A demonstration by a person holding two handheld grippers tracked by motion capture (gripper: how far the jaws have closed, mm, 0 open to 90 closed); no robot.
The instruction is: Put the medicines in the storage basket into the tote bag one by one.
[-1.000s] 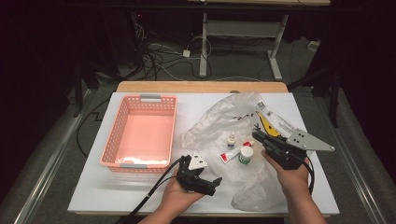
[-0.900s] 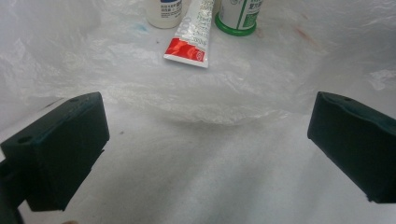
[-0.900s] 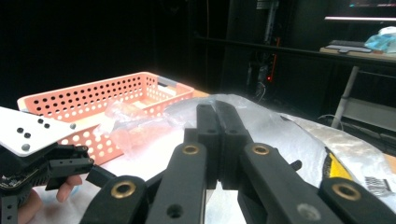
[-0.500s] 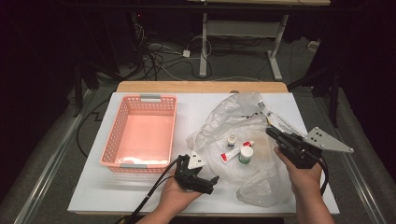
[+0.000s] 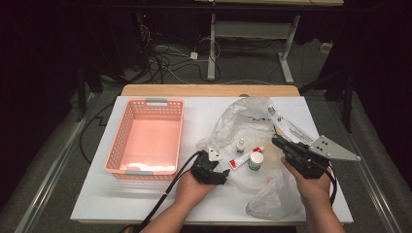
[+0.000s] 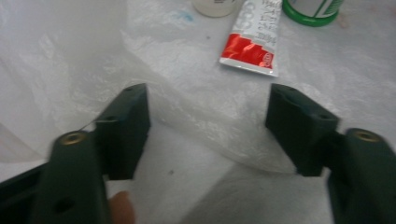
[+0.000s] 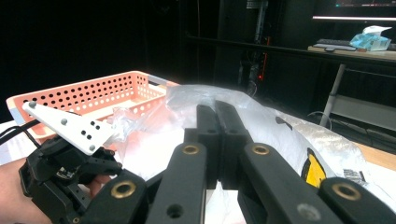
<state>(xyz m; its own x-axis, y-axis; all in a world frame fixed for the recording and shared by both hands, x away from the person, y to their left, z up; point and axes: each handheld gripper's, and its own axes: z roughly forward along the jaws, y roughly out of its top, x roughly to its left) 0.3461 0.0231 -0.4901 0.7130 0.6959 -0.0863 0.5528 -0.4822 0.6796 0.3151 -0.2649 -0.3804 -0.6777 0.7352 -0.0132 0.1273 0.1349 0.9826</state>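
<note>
The right gripper [image 5: 282, 144] has drawn back toward the table's right edge since a second ago, its jaws pressed together with no plastic visibly between them. The left gripper [image 6: 208, 123] has its jaws spread wide, low over the edge of the clear plastic bag [image 5: 252, 126]. Just ahead of those jaws, on the plastic, lie a red-and-white tube [image 6: 252, 39] and a green-capped bottle [image 5: 255, 160]. The pink basket [image 5: 145, 141] sits to their left.
</note>
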